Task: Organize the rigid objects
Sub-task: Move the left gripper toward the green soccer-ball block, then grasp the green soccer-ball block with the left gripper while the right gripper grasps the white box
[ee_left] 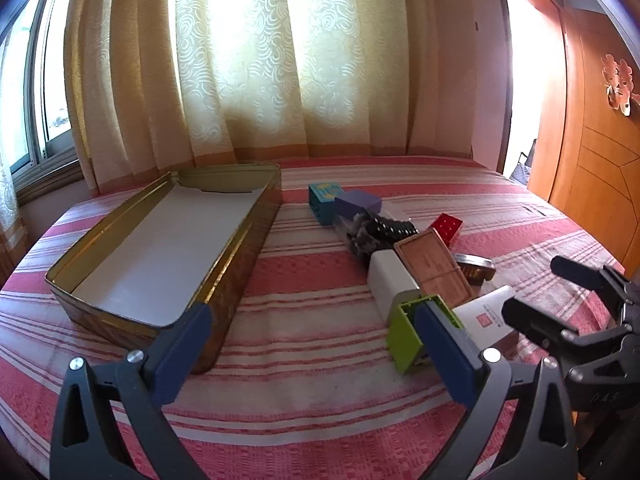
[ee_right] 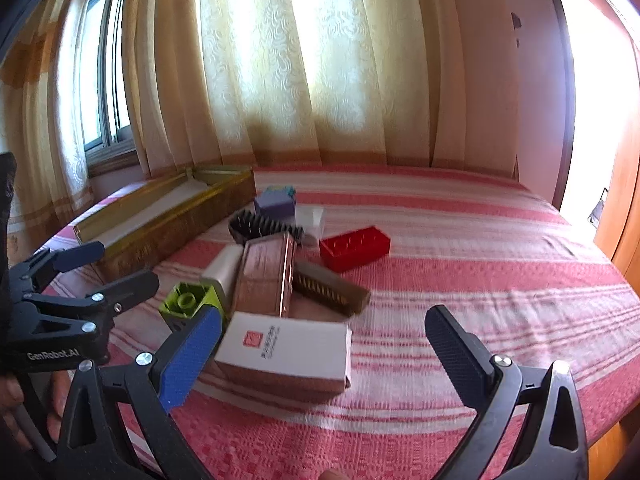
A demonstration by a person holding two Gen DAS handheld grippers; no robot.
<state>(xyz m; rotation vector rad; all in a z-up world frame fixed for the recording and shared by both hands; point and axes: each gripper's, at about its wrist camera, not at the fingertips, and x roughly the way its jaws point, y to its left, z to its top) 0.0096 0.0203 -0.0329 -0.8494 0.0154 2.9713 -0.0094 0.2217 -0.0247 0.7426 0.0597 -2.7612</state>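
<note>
Pink-and-white striped cloth covers the bed [ee_left: 312, 360] that carries everything. From the left wrist view, the left claw [ee_left: 312, 344] hangs spread wide and holds nothing, its near finger lined up with the corner of the long gold tin [ee_left: 224, 280] and its far finger lined up with a green block [ee_left: 404, 332]. The tin lies on the left, lid off, and I see only a white liner inside; no object is in it yet. The pile to be sorted sits to its right: a teal box [ee_left: 322, 196] and a purple box [ee_left: 357, 203] far off, a black comb [ee_left: 394, 228], a red brick [ee_left: 447, 229], a white block [ee_left: 390, 280], a brown case [ee_left: 434, 268] and a white carton [ee_left: 486, 316] nearer. The right claw [ee_left: 540, 292] shows at the right edge, parted and empty.

From the right wrist view, the right claw [ee_right: 324, 344] stands wide apart and empty, with the white carton [ee_right: 286, 350] between its fingers but not touched. The brown case [ee_right: 266, 276] leans on its neighbours, so pulling the carton could tip it or knock the green block [ee_right: 188, 304]. The soft bed gives, so a hard press may sink the carton and spoil the hold. The left claw [ee_right: 116, 268] hovers near the tin [ee_right: 176, 232]; the two tools are near enough to bump.
</note>
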